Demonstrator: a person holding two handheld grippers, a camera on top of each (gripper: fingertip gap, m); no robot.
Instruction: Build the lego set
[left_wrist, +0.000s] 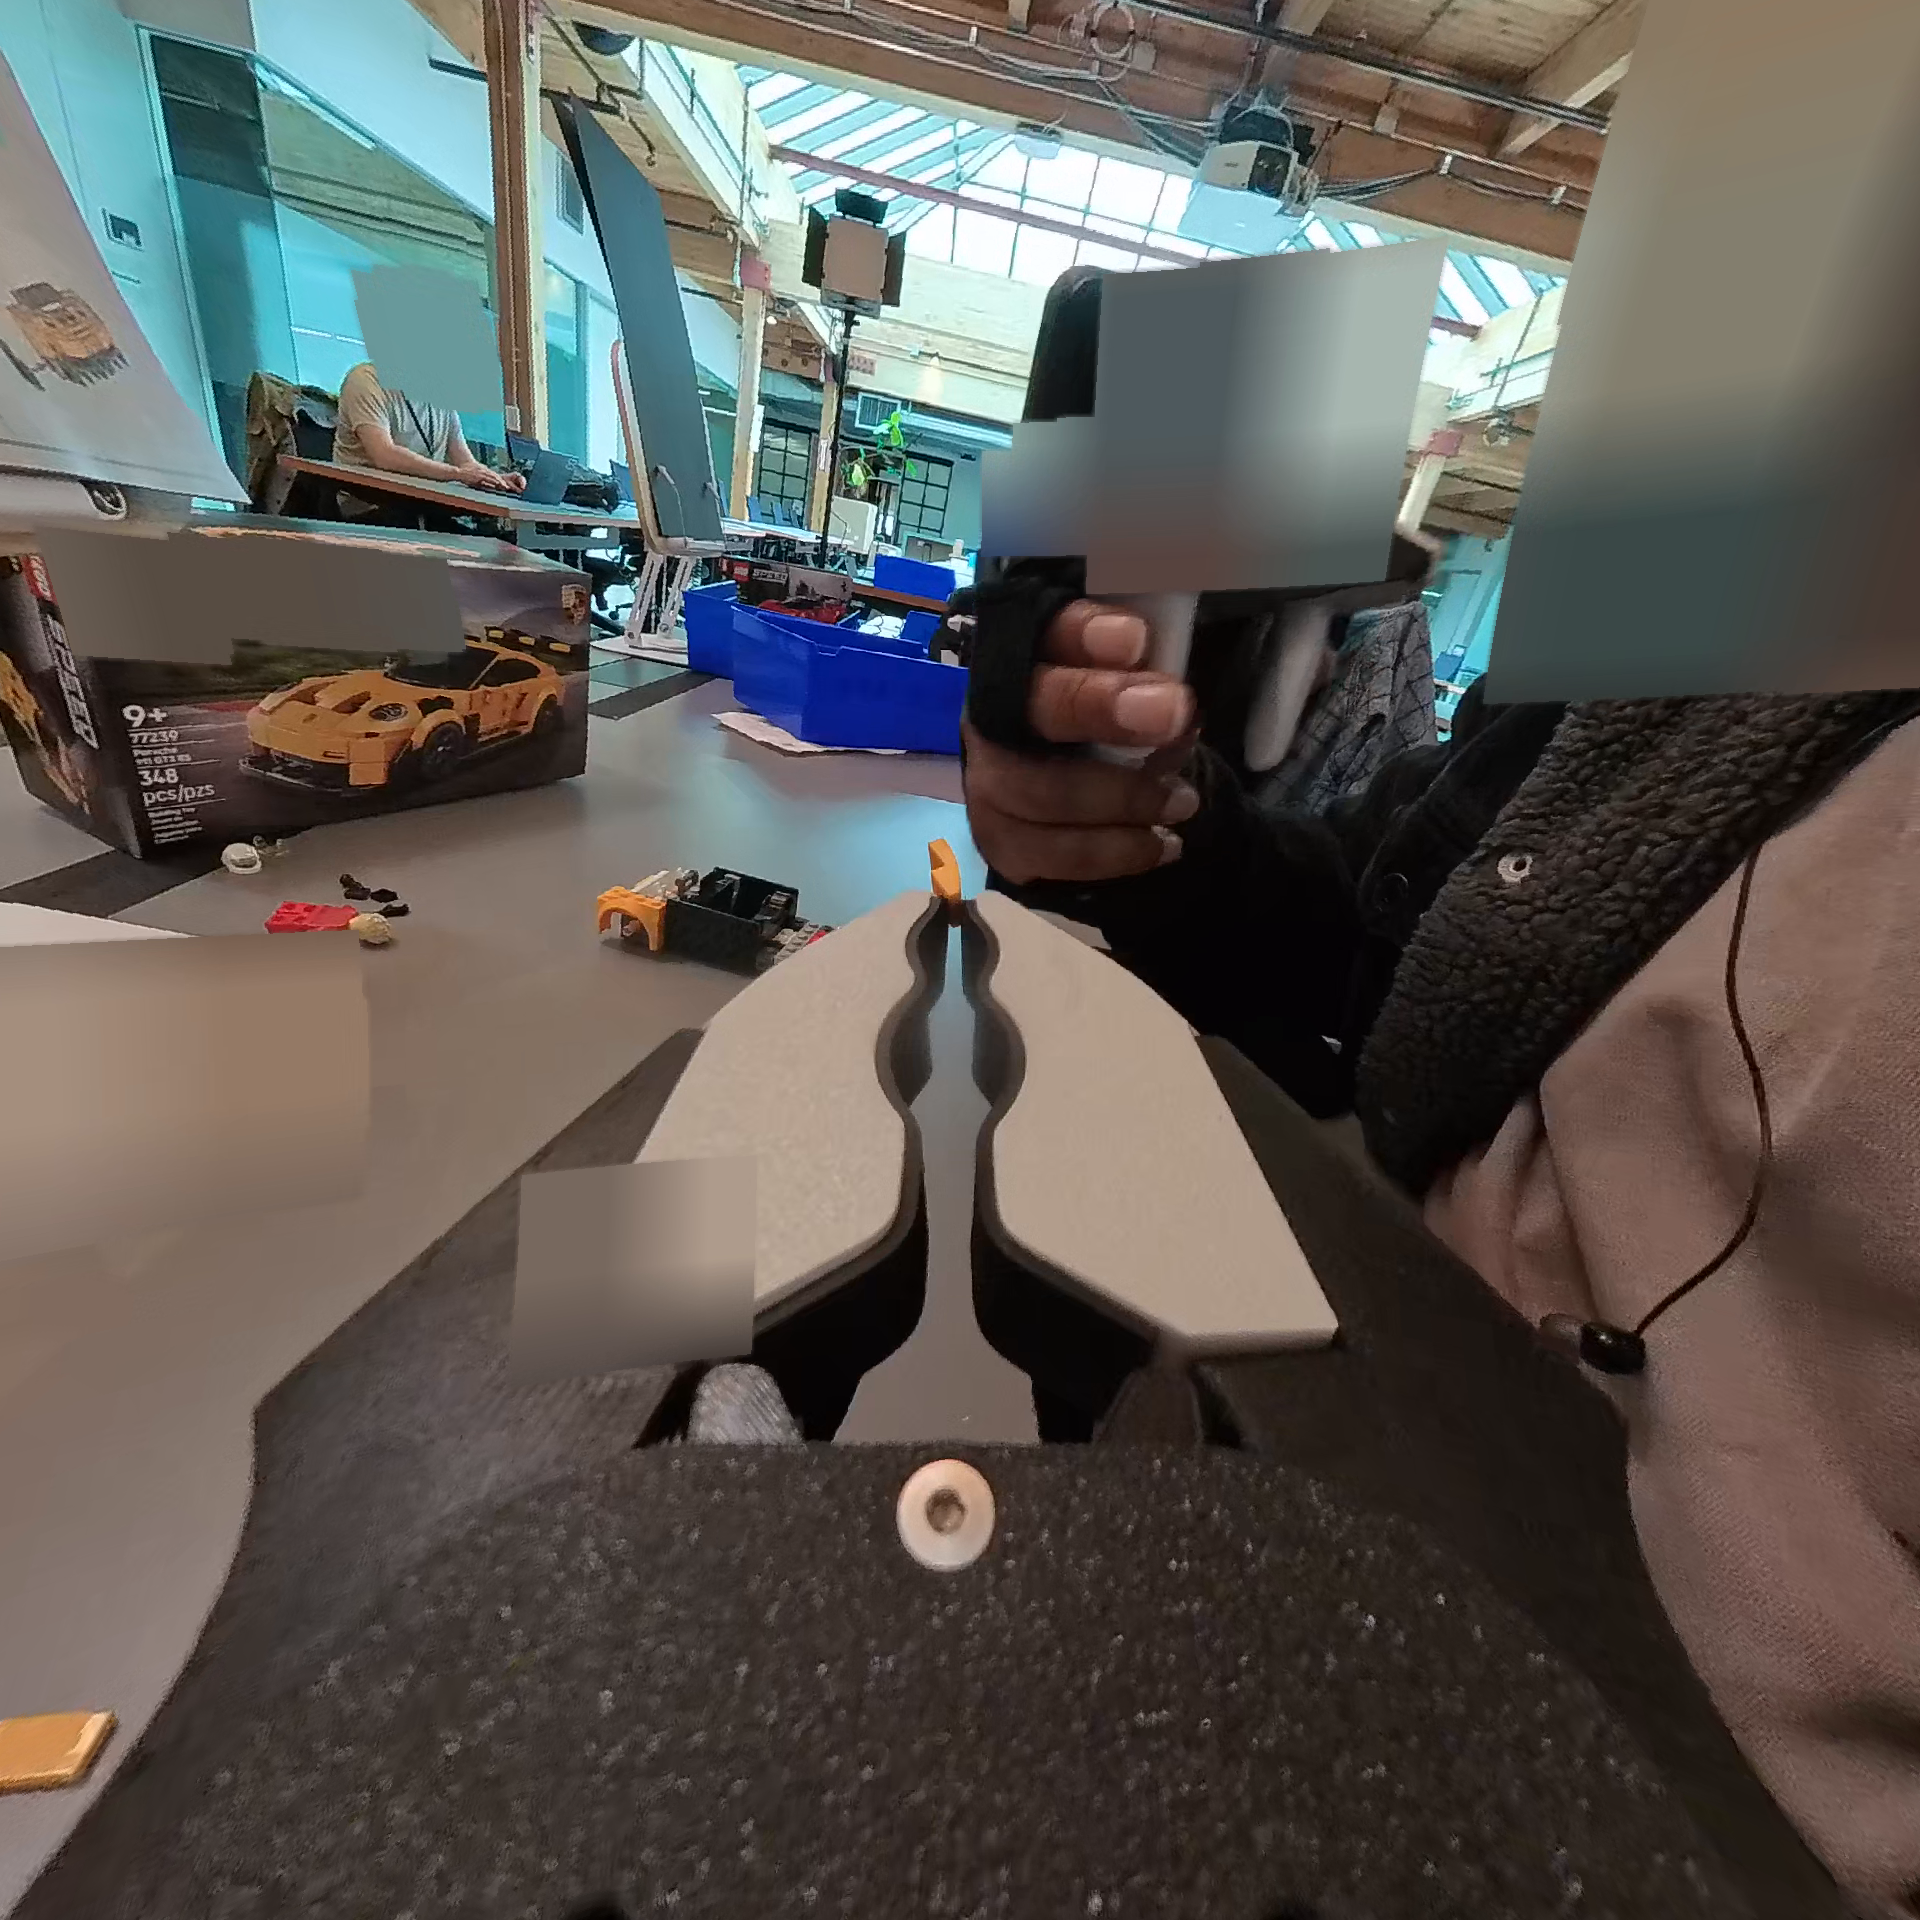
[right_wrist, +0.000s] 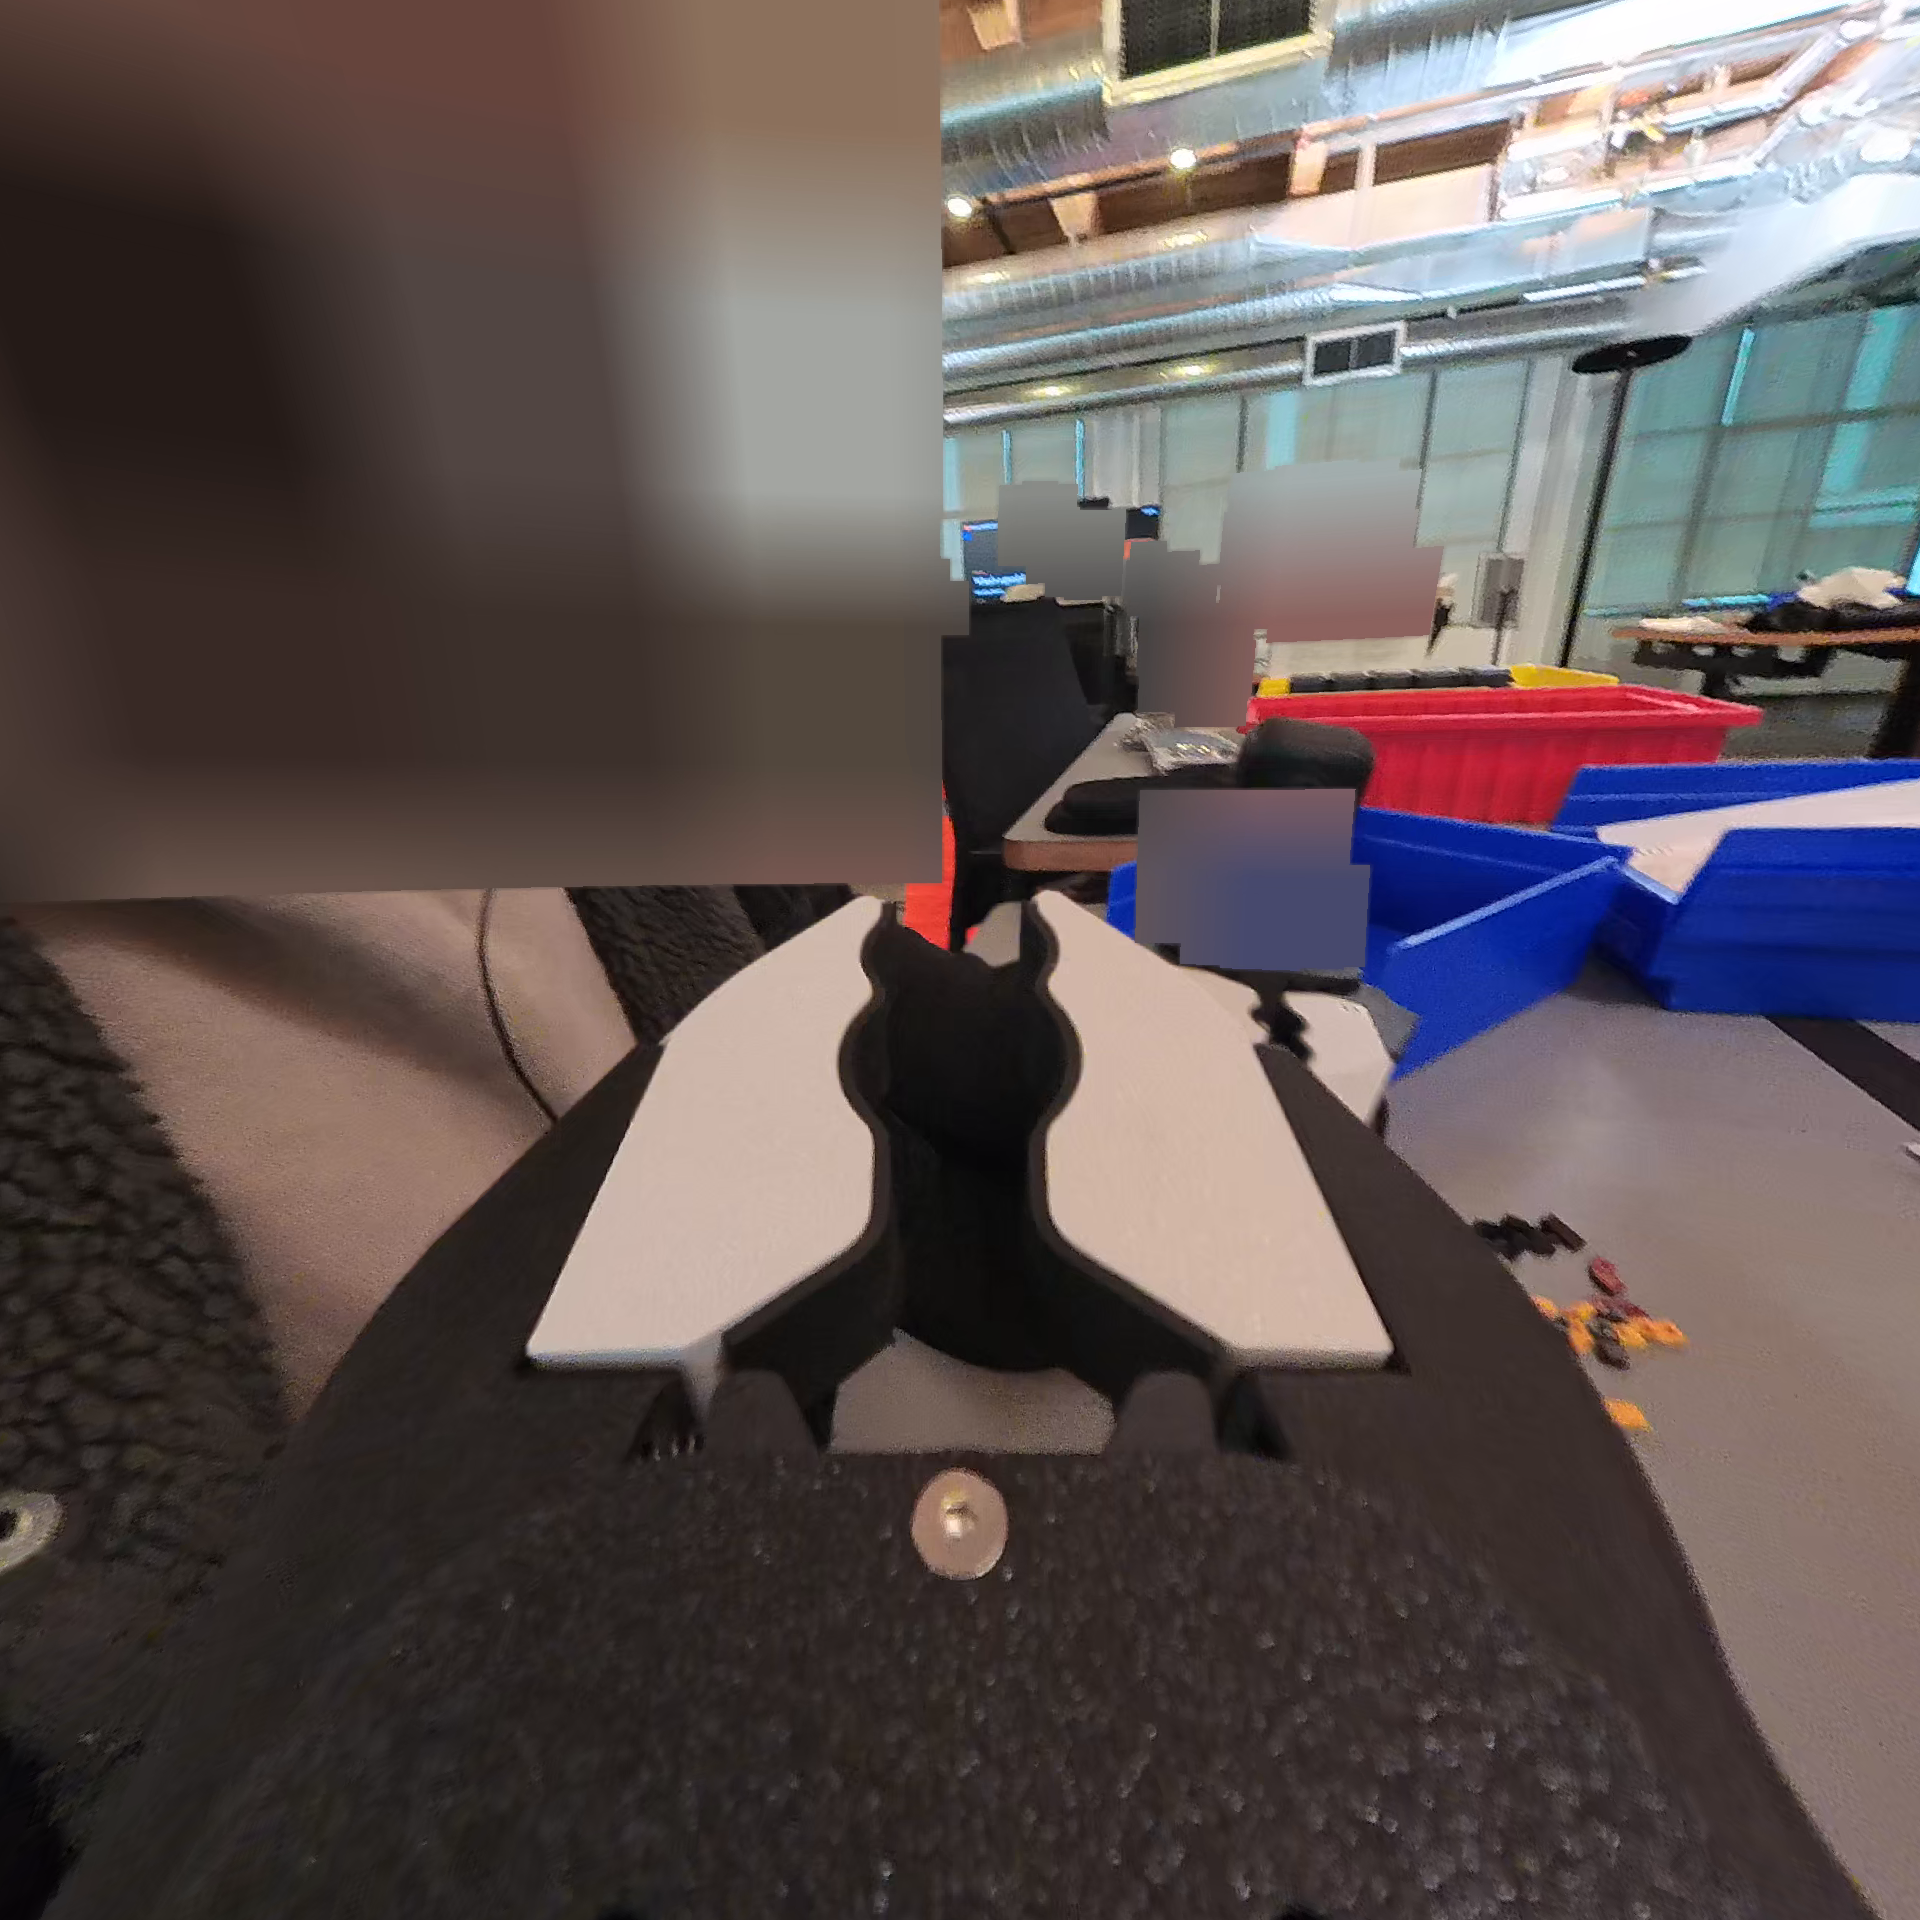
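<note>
In the left wrist view my left gripper (left_wrist: 945, 904) is shut on a small orange lego piece (left_wrist: 942, 864) that sticks up from the fingertips above the grey table (left_wrist: 540, 1039). A part-built black lego chassis with an orange wheel arch (left_wrist: 717, 914) sits on the table just left of the tips. A hand (left_wrist: 1081, 769) holds the other gripper up to the right; a blur patch hides its fingers. In the right wrist view my right gripper (right_wrist: 961, 920) is raised, its jaws apart with nothing between them, pointing towards the person's jacket (right_wrist: 125, 1195).
A lego box (left_wrist: 312, 707), a red brick (left_wrist: 310, 916), small black pieces (left_wrist: 369, 888) and an orange tile (left_wrist: 52, 1745) lie to the left. Blue bins (left_wrist: 831, 665) stand behind. The right wrist view shows loose orange pieces (right_wrist: 1600, 1330), black pieces (right_wrist: 1527, 1236), blue bins (right_wrist: 1507, 914) and a red bin (right_wrist: 1496, 748). Across from one pair of fingers to the other is roughly 11 cm. My left gripper is the nearer one to the orange tile (left_wrist: 52, 1745): about 20 cm, against 30 cm.
</note>
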